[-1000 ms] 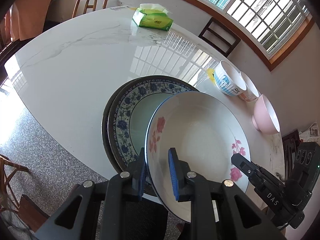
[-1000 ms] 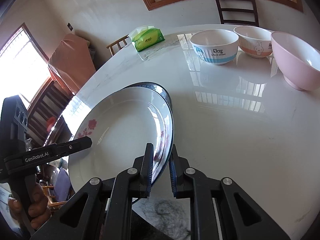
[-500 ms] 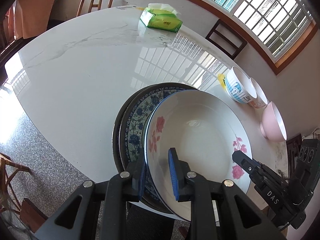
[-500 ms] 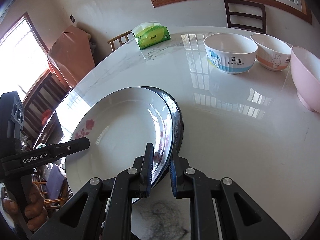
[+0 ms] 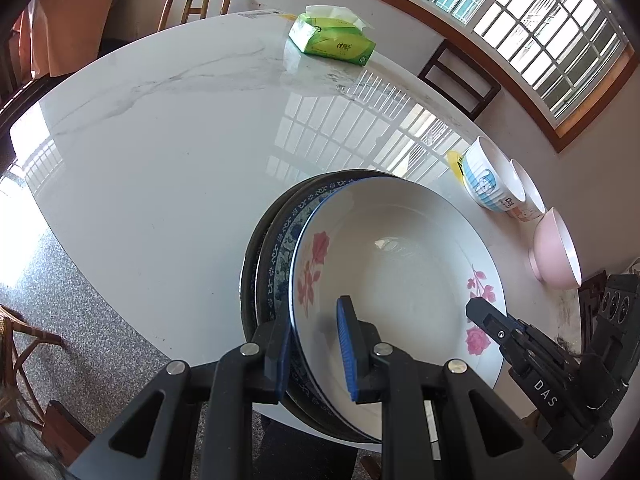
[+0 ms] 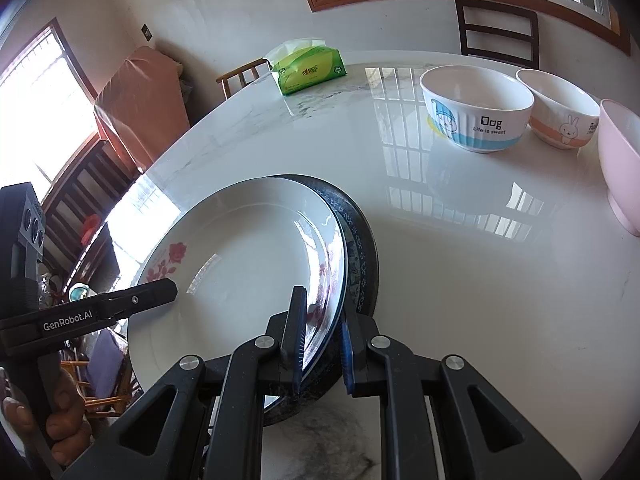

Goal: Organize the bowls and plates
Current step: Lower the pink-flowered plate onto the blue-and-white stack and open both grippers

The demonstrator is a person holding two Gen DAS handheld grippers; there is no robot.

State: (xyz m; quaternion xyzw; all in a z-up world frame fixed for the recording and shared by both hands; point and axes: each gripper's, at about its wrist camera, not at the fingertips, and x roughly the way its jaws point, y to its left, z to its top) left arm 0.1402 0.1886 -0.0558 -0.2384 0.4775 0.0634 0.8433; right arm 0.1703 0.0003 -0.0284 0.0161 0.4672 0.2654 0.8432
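The left gripper [image 5: 314, 350] has its fingers [image 5: 346, 346] narrowed around the near-left rim of a white plate with pink flowers [image 5: 400, 276], one blue pad inside the plate and the other outside its rim, pinching it. The right gripper [image 6: 322, 344] has its fingers [image 6: 297, 332] almost pressed together on the opposite rim of the same flowered plate [image 6: 240, 256], one pad inside and one under the edge. Both grippers thus grip the one plate, each from its own side.

The flowered plate sits tilted over a blue-patterned plate [image 5: 286, 240], which lies on a dark plate [image 5: 250, 264] at the near edge of the white marble table [image 5: 160, 152]. Whether the flowered plate already rests on the blue-patterned one cannot be told.

Well apart, along the table's far right side, three bowls stand in a row: a white bowl with a blue band [image 6: 476, 108], a white bowl with an orange band [image 6: 560, 114] just beside it, and a pink bowl [image 6: 620, 160] nearest. A green pack of tissues [image 6: 306, 66] lies at the far end of the table. A person's hand [image 6: 60, 424] grips the handle of the left gripper.
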